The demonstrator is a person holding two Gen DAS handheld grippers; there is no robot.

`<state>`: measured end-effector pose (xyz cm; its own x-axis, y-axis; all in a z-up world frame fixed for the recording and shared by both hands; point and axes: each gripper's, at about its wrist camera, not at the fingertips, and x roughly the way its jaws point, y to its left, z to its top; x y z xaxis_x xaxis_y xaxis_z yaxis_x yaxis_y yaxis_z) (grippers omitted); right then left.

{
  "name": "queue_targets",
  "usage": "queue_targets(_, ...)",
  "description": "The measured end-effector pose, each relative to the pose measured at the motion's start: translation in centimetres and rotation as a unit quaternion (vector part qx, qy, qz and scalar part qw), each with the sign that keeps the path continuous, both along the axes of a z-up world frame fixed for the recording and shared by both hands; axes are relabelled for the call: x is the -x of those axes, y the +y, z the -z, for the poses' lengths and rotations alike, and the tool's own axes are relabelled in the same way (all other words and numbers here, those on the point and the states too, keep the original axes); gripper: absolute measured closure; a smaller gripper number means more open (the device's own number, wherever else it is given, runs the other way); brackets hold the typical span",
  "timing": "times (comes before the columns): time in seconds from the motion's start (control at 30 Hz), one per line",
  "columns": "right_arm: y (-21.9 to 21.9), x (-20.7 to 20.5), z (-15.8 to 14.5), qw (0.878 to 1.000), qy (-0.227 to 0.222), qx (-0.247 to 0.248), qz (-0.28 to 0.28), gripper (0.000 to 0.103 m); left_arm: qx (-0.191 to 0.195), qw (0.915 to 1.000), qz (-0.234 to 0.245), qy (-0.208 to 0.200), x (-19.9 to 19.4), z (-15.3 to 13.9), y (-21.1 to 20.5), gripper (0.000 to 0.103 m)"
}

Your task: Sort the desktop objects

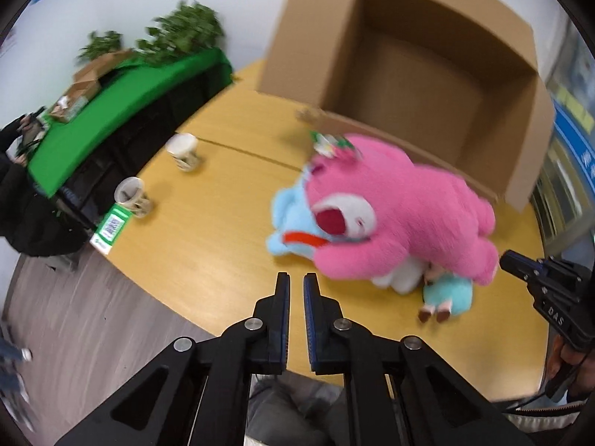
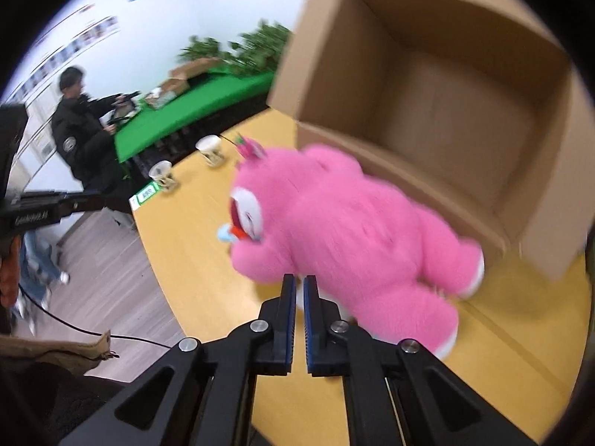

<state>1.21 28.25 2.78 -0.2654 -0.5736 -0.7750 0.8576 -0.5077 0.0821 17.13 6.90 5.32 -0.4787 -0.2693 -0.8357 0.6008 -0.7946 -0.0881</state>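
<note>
round yellow wood-grain table [image 1: 208, 260] on grey plank flooring [image 1: 74, 312], white wall behind. next to it a second table with a bright green cloth [image 1: 122, 111], small cardboard boxes and green plants [image 1: 186, 29] on top; a person in a dark jacket [image 2: 78, 130] sits there. two pale paper cups in holders [image 1: 184, 150] [image 1: 132, 195] and a green-and-white card [image 1: 111, 226] sit at the yellow table's far-left edge.

large open brown cardboard box [image 1: 427, 74] stands at the back of the table, flaps up; the part of the inside that shows is bare.

big pink plush bear [image 1: 401, 208] lies on the tabletop just in front of the box, piled over a light blue plush [image 1: 293, 219], a white plush [image 1: 398, 278] and a small teal plush doll [image 1: 450, 293]. all outside the box.

left gripper [image 1: 296, 278] angled down over bare table, just left of the pile, jaws nearly together, nothing between. right gripper [image 2: 299, 280] angled down with its tips at the pink bear's near edge, jaws nearly together, no grip visible. frames are motion-blurred.
</note>
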Motion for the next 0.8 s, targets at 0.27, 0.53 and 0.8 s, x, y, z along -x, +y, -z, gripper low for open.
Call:
queue_targets(0.27, -4.1, -2.9, -4.7, 0.992, 0.082, 0.068, -0.068, 0.038, 0.032, 0.9904, -0.106, 0.083, -5.4, -2.6, -4.1, 0.032)
queue_targets(0.53, -8.2, -5.6, -5.7, 0.986, 0.057, 0.077, -0.137, 0.023, 0.076, 0.9653, -0.191, 0.161, -12.1, -4.7, -5.5, 0.015)
queue_targets(0.8, -10.9, -7.6, -5.2, 0.985, 0.055, 0.065, -0.147, 0.023, 0.073, 0.9566, -0.245, 0.141, -16.4, -4.3, -6.6, 0.015)
